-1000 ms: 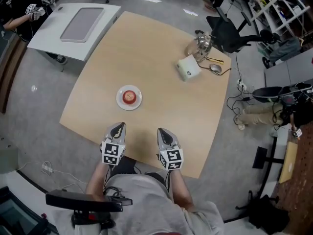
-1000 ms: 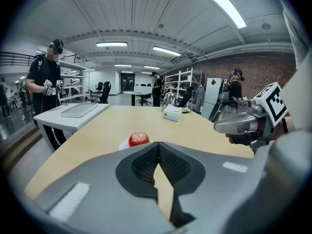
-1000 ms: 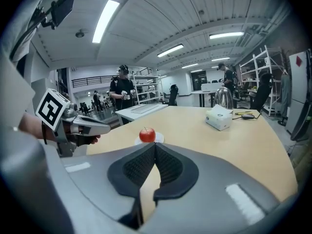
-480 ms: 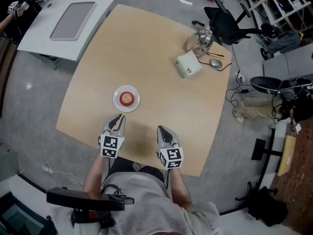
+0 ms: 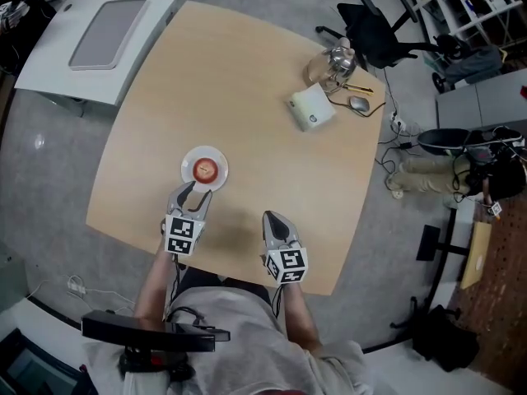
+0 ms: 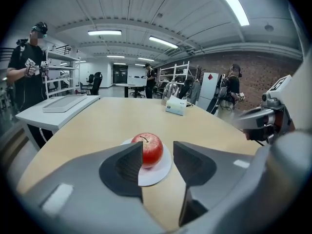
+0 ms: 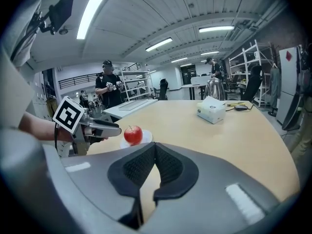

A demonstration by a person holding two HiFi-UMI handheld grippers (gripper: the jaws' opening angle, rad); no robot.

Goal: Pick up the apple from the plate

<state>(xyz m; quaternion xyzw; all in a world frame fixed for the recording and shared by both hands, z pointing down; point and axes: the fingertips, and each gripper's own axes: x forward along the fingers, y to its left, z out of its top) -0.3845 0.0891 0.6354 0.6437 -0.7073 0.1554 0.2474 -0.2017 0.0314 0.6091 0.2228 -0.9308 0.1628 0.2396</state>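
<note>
We look down on a pale wooden table (image 5: 247,81) on a grey floor (image 5: 49,171), with a white desk (image 5: 49,68) and a black office chair (image 5: 370,31) near it. Strip lights (image 6: 105,32) run overhead, and white shelving (image 6: 179,74) stands by a brick wall (image 6: 258,74).

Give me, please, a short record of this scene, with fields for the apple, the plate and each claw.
apple: red, stem up, resting on the plate
plate: small, white, on the table near its front edge
left claw: open, jaws have just been opening; nothing between them, tips at the plate's near rim, apple just ahead
right claw: shut, empty, above the table to the right of the plate
far corner: white box, kettle
task state: apple not yet picked up
</note>
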